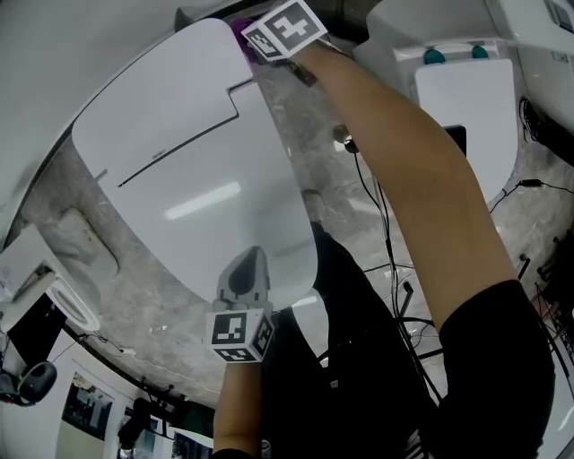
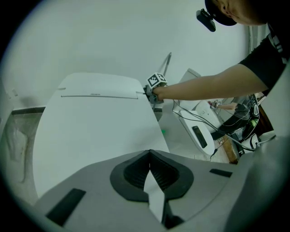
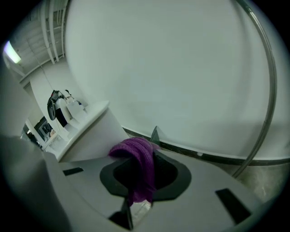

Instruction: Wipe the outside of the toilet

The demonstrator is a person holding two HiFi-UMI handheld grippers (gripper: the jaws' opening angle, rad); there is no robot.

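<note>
We hold the right gripper (image 1: 269, 36) out at full reach, at the far right corner of the toilet (image 1: 179, 152), where the closed white lid meets the rear housing. Its jaws pinch a purple cloth (image 3: 140, 163). In the right gripper view the cloth bunches over the jaw tips and hangs down between them. From the head view only a scrap of purple (image 1: 240, 25) shows past the marker cube, right at the lid's back edge. We cannot tell whether it presses on the surface. The toilet's white side (image 3: 90, 131) rises just left of the cloth, with the pale wall (image 3: 181, 68) behind and a curved metal tube (image 3: 271, 81) to the right.

Our left gripper (image 1: 249, 264) hovers at the near, front edge of the lid. Its jaws (image 2: 149, 156) are pressed together with nothing held between them. From its view the lid (image 2: 90, 127) stretches away to the right gripper (image 2: 154, 86) at the far corner.

A second toilet (image 1: 466, 99) stands to the right, well apart, and black cables (image 1: 395, 269) trail over the grey floor between the two.
</note>
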